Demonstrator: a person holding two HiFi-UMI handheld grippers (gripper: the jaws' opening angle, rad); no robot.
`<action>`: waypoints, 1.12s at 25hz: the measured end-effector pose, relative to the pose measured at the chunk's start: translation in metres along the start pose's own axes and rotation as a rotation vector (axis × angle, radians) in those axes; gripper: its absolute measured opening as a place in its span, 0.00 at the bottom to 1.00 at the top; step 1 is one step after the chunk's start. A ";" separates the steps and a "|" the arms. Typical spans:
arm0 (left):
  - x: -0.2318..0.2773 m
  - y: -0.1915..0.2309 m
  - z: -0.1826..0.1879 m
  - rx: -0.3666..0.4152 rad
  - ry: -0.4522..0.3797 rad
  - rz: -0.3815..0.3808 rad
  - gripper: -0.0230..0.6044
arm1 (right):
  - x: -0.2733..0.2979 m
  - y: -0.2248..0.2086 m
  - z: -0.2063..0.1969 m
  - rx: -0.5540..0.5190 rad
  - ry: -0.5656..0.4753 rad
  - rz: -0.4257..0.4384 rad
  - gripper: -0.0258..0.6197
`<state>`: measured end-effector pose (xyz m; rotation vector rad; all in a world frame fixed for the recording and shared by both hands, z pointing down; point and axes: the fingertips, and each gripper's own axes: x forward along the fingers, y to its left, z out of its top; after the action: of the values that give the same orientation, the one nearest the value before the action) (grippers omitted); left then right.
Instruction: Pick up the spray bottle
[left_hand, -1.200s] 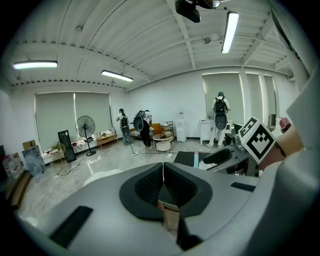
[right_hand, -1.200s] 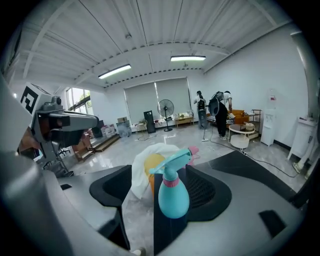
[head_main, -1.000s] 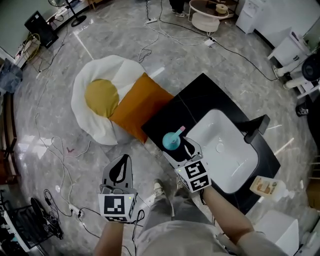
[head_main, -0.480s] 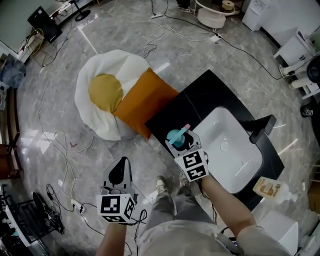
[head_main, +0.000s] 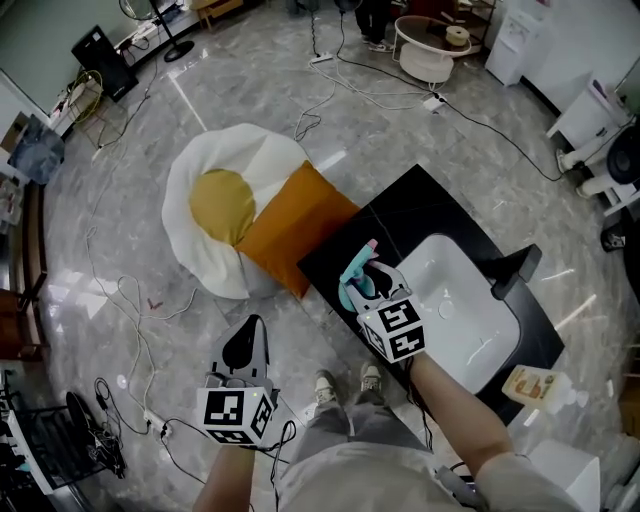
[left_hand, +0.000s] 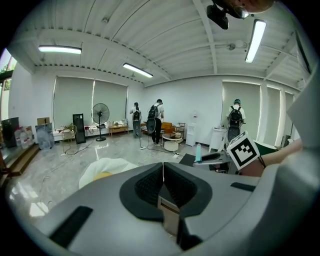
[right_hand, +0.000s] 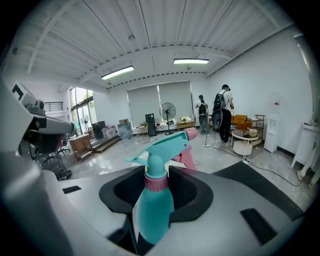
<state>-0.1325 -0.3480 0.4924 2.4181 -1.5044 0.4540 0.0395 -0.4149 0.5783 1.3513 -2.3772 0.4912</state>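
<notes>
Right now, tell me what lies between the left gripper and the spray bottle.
In the head view, only bare grey marble floor and the near edge of the black counter lie between the left gripper and the spray bottle.

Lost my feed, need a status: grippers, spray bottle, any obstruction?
Fingers of right gripper have just been closing, now clamped on spray bottle. Left gripper shut, empty. Nothing blocking; sink alongside.

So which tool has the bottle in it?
The right tool, whose jaws have just been closing on the teal spray bottle. The left tool is shut on nothing.
</notes>
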 end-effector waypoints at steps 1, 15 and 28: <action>-0.001 0.000 0.007 0.010 -0.013 0.000 0.08 | -0.006 0.002 0.013 -0.002 -0.014 0.010 0.31; -0.026 0.000 0.132 0.184 -0.201 0.014 0.08 | -0.117 0.041 0.229 -0.141 -0.347 0.110 0.30; -0.098 -0.003 0.210 0.334 -0.379 0.053 0.08 | -0.220 0.095 0.298 -0.275 -0.511 0.129 0.29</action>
<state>-0.1436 -0.3448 0.2604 2.8565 -1.7664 0.2852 0.0204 -0.3447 0.2030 1.3178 -2.8139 -0.1763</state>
